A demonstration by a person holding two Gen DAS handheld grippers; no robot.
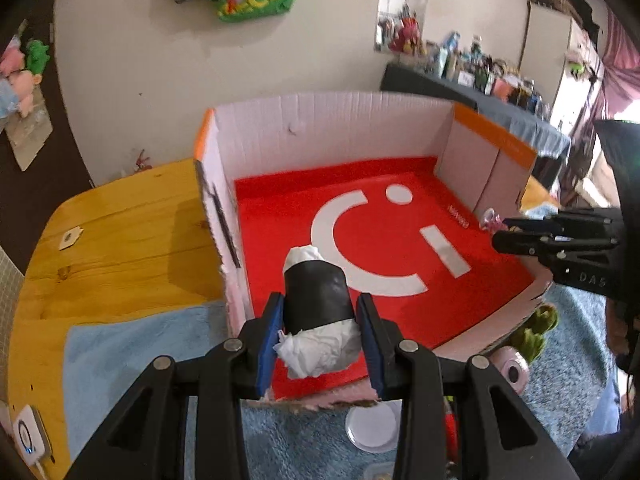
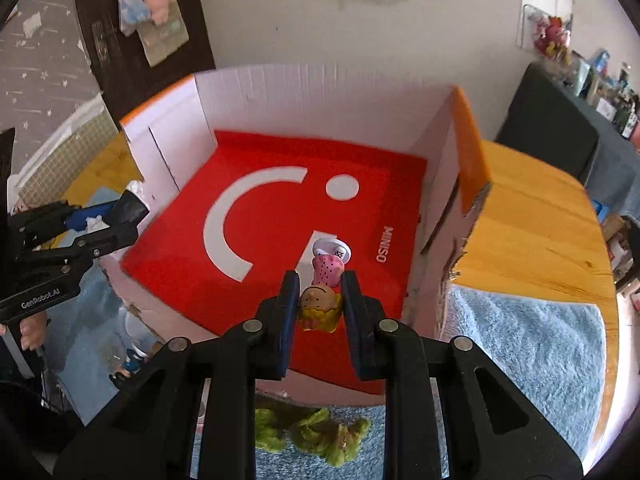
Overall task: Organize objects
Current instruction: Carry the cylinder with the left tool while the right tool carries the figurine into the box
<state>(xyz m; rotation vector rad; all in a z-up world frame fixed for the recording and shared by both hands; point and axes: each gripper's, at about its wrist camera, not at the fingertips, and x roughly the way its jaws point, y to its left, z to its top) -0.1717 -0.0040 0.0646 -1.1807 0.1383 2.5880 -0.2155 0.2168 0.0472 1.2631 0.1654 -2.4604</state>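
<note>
A cardboard box (image 1: pixel 320 128) with white walls and a red floor stands open on the wooden table; the same box (image 2: pixel 304 92) fills the right wrist view. My left gripper (image 1: pixel 320 312) is shut on a black tube stuffed with white paper (image 1: pixel 316 300), held over the box's near left part. My right gripper (image 2: pixel 320 292) is shut on a small doll figure (image 2: pixel 322 288) with a pink dotted dress and yellow hair, over the box's near right part. In the left wrist view the right gripper (image 1: pixel 504 232) comes in from the right with the doll (image 1: pixel 491 218) at its tip.
A light blue fuzzy mat (image 2: pixel 528 344) covers the wooden table (image 1: pixel 120 232) in front of the box. A green plush toy (image 2: pixel 320 432), a pink round object (image 1: pixel 514 368) and a white disc (image 1: pixel 372 424) lie on the mat. A white device (image 1: pixel 28 436) sits at the table's left edge.
</note>
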